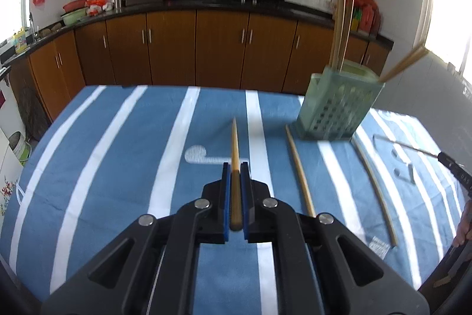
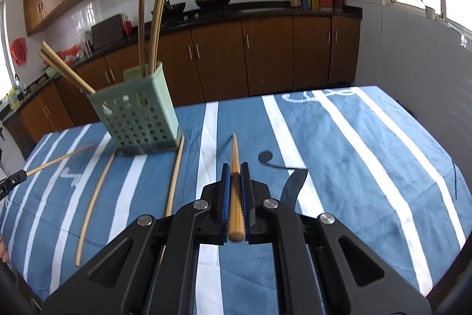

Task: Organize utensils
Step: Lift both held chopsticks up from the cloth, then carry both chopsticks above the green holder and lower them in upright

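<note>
My left gripper (image 1: 235, 167) is shut on a wooden chopstick (image 1: 234, 143) that points forward above the table. My right gripper (image 2: 235, 167) is shut on another wooden chopstick (image 2: 234, 149), also pointing forward. A pale green perforated utensil holder (image 1: 339, 105) stands on the table to the right in the left wrist view and to the left in the right wrist view (image 2: 138, 120), with several chopsticks standing in it. Two loose chopsticks (image 1: 299, 170) (image 1: 374, 185) lie on the cloth beside the holder; they also show in the right wrist view (image 2: 175, 173) (image 2: 94, 197).
The table carries a blue cloth with white stripes (image 1: 132, 152). Brown kitchen cabinets (image 1: 206, 46) and a dark counter with woks stand behind the table. The left gripper with its chopstick shows at the left edge of the right wrist view (image 2: 11, 180).
</note>
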The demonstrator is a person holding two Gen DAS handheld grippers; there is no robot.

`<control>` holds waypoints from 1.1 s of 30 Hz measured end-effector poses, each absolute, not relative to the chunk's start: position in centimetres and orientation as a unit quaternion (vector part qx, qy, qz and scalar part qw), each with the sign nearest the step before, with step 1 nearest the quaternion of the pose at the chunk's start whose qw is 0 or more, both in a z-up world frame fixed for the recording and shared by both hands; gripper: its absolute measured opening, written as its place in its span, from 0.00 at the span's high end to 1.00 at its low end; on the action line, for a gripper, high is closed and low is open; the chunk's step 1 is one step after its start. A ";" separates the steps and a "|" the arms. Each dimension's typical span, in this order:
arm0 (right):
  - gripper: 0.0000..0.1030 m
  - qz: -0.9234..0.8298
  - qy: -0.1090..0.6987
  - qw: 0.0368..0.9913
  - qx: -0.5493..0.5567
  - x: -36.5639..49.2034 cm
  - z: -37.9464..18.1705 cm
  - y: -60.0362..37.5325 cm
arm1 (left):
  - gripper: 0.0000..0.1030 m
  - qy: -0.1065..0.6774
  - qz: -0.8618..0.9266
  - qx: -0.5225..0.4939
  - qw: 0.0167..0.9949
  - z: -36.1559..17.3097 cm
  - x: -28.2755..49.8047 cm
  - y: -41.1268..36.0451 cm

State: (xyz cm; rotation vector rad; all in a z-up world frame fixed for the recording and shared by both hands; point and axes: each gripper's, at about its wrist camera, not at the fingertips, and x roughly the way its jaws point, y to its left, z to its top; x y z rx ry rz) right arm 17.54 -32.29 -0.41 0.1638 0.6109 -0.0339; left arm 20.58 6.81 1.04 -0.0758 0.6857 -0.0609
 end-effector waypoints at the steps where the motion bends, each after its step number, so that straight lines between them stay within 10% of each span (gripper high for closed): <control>1: 0.93 -0.017 0.293 0.952 0.083 17.4 0.1 -32.4 | 0.93 0.329 -0.030 -0.040 0.943 1.6 20.5 6.9; 33: 0.93 0.119 0.149 0.973 0.133 15.4 15.1 -30.6 | 0.93 0.185 -0.154 -0.062 0.969 17.5 17.8 2.2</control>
